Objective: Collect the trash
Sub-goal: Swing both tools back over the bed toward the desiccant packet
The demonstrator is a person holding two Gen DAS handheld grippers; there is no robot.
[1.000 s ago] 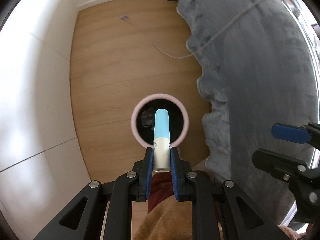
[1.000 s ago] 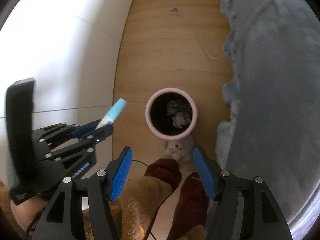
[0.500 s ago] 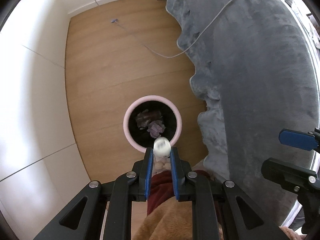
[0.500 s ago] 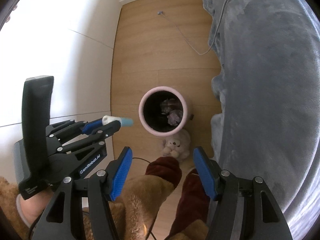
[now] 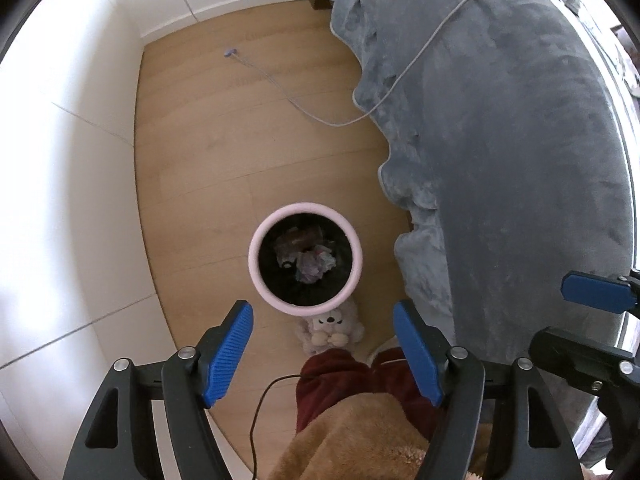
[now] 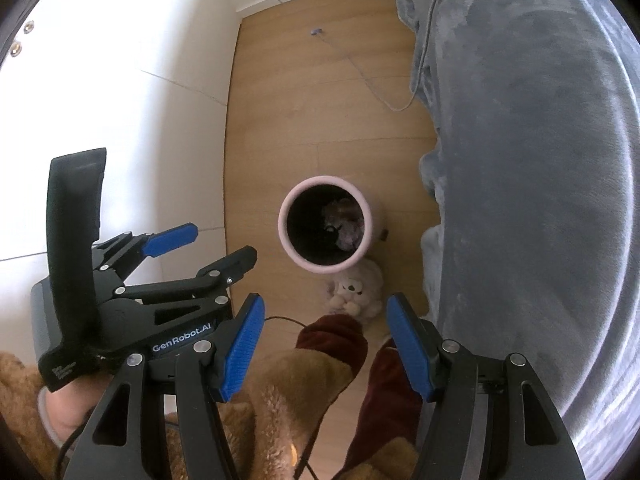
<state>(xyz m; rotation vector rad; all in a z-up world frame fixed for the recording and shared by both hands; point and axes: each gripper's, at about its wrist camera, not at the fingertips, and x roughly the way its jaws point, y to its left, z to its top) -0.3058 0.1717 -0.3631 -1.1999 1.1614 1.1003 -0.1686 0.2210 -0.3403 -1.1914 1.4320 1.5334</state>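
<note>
A pink-rimmed round trash bin (image 5: 306, 259) stands on the wooden floor, with crumpled trash (image 5: 308, 254) lying inside it. My left gripper (image 5: 322, 316) is open and empty, held above the bin's near rim. The bin also shows in the right wrist view (image 6: 325, 224). My right gripper (image 6: 322, 312) is open and empty, to the right of the left gripper (image 6: 212, 244), which shows there with its jaws apart. The blue and white tube is not in view.
A grey blanket (image 5: 500, 140) covers a bed on the right, with a grey cable (image 5: 320, 116) trailing onto the floor. A small plush toy (image 5: 330, 326) lies against the bin. White wall panels (image 5: 72, 180) stand on the left. The person's brown and maroon clothing (image 5: 360, 412) is below.
My left gripper was shut on a blue and white tube over the bin. It has opened and the tube is gone from it. Both views have risen a little.
</note>
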